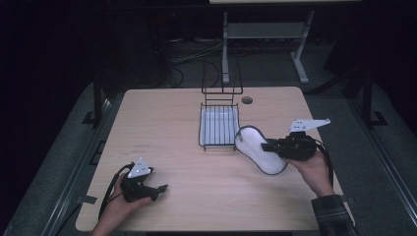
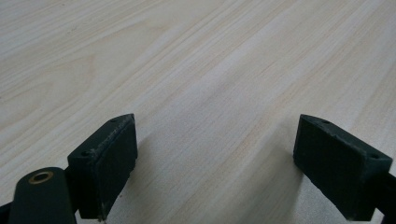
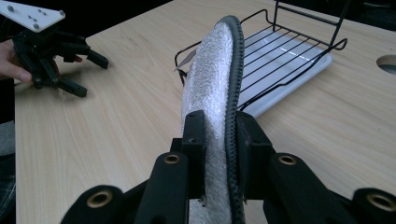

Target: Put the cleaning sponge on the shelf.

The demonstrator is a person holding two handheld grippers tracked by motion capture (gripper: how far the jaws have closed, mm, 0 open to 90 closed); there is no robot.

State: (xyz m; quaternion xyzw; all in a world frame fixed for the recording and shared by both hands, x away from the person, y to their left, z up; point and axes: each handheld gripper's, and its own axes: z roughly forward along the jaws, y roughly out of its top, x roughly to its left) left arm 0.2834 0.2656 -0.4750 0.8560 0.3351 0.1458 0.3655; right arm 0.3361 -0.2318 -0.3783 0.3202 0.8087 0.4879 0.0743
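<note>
we hold the white fleecy insole with dark stitched edging [image 1: 259, 149] at its heel in our right claw [image 1: 268, 146], clenched, raised beside the black wire rack [image 1: 219, 129]. it looks light, floppy, easy to grip edge-on. left claw [image 2: 215, 163] released, over the tabletop [image 1: 196, 196].

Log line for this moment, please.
right gripper: shut on white fleecy insole with black edge | beside black wire rack | left gripper: open, over wooden table

A pale wood-grain rectangular table [image 1: 177, 123] is standing on a grey floor [image 1: 59, 162]. Behind it, a white metal desk frame [image 1: 265, 34] is sitting in a dark, dimly lit room.
</note>
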